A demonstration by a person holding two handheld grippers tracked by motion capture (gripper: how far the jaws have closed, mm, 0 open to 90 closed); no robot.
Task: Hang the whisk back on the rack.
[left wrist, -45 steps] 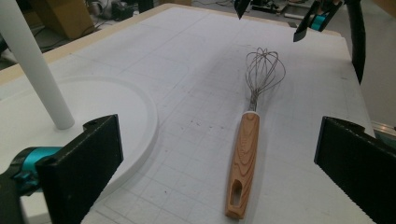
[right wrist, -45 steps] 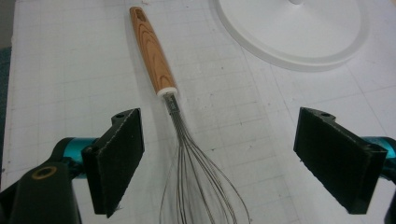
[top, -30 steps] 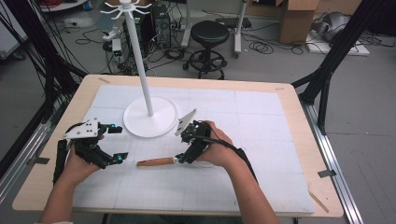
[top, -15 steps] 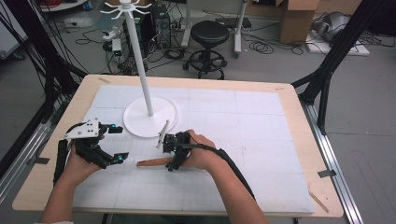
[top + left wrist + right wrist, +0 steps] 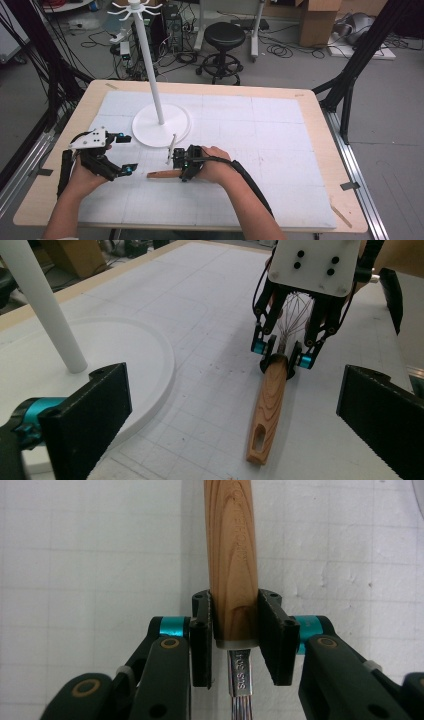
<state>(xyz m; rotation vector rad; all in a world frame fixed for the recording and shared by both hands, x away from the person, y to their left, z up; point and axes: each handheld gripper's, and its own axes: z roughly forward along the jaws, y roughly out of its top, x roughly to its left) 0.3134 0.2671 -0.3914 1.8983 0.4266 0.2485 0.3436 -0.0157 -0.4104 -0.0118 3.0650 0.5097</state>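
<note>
Whisk (image 5: 272,400): light wooden handle with visible grain and a slot near the free end, steel wire head. Lies flat on the white mat, near the stand's round base. Wire head partly hidden, apparently undeformed.

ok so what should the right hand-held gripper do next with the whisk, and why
Probably lift it slightly off the mat. The right hand-held gripper has just closed its jaws on the whisk at the wire end of its wooden handle, which lies flat on the mat. The left hand-held gripper stands open, apart from it, so a small lift would test the grip.
</note>
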